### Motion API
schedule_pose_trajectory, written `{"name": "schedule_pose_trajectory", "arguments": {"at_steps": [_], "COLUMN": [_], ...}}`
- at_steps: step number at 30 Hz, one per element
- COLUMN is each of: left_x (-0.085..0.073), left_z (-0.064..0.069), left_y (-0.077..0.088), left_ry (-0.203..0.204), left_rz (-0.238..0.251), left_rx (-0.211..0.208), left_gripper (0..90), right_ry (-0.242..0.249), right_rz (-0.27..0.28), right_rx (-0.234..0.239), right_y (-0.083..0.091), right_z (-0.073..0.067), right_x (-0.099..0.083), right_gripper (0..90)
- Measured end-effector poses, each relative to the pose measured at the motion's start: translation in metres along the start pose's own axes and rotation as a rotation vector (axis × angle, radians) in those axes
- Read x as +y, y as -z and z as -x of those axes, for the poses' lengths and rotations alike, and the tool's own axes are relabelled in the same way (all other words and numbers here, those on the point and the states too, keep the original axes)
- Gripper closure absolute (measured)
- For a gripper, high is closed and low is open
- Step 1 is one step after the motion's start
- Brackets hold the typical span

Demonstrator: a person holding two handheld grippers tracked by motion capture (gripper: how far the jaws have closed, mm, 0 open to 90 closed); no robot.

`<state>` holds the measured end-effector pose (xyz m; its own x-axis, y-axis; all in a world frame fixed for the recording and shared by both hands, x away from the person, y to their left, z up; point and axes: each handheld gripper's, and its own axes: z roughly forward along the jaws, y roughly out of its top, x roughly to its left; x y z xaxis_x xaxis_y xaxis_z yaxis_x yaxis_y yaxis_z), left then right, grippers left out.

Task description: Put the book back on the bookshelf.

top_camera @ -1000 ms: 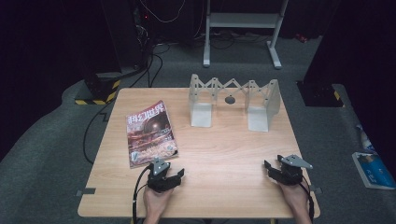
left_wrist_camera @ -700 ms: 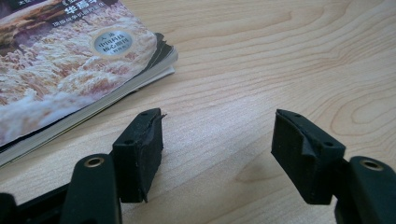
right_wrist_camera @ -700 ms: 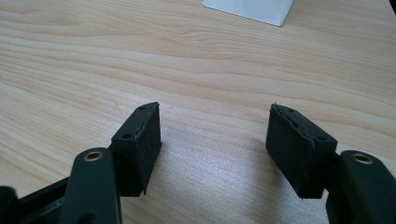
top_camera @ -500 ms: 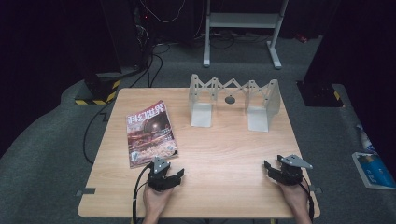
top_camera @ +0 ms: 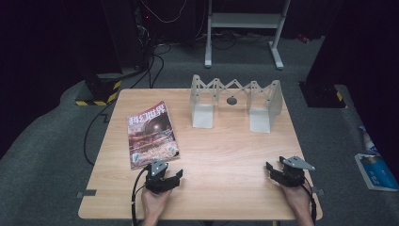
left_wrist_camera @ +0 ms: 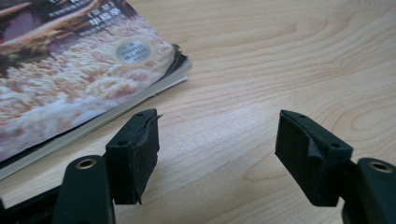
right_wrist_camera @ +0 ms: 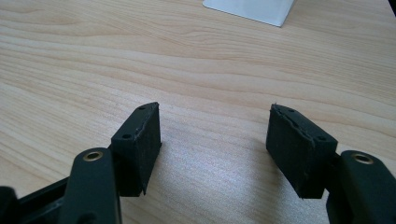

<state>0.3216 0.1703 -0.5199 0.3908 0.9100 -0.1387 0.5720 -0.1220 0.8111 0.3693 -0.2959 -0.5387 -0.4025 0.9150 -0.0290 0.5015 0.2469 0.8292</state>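
Observation:
A magazine [top_camera: 150, 133] with a reddish cover lies flat on the left half of the wooden table [top_camera: 221, 155]. Its near corner [left_wrist_camera: 70, 79] sits just ahead and left of my left gripper [left_wrist_camera: 217, 140]. That left gripper [top_camera: 164, 176] rests near the table's front edge, open, with bare wood between its jaws. My right gripper [top_camera: 282, 170] rests at the front right, also open and holding nothing [right_wrist_camera: 215, 135]. A white folding rack [top_camera: 233, 101] with a zigzag lattice stands at the back middle.
The rack's right foot [right_wrist_camera: 250, 10] shows far ahead of the right gripper. Off the table, a blue-and-white packet [top_camera: 376, 170] lies on the grey floor at right. Cables and a white stand's legs [top_camera: 242, 28] lie behind.

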Motion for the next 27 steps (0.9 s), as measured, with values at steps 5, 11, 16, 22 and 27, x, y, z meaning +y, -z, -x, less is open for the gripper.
{"name": "schedule_pose_trajectory", "arguments": {"at_steps": [5, 11, 16, 22, 27], "left_x": [0.002, 0.003, 0.007, 0.012, 0.015], "left_z": [-0.009, -0.021, -0.030, -0.047, -0.063], "left_y": [0.009, 0.018, 0.023, 0.028, 0.031], "left_ry": [-0.006, 0.034, 0.047, 0.066, 0.090], "left_rz": [0.018, 0.007, -0.006, -0.001, -0.014], "left_rx": [0.019, 0.033, 0.058, 0.088, 0.120], "left_gripper": [28.1, 29.0, 29.6, 30.6, 31.3], "right_ry": [0.002, -0.002, 0.001, 0.000, 0.000], "right_rz": [0.000, -0.002, -0.001, -0.001, -0.001], "right_rx": [0.002, 0.003, 0.005, 0.004, 0.004], "right_y": [0.000, 0.000, 0.000, 0.000, 0.000], "right_z": [0.000, 0.000, 0.000, 0.000, 0.000], "right_x": [0.000, 0.000, 0.000, 0.000, 0.000], "right_gripper": [35.4, 35.4, 35.5, 35.2, 35.3]}}
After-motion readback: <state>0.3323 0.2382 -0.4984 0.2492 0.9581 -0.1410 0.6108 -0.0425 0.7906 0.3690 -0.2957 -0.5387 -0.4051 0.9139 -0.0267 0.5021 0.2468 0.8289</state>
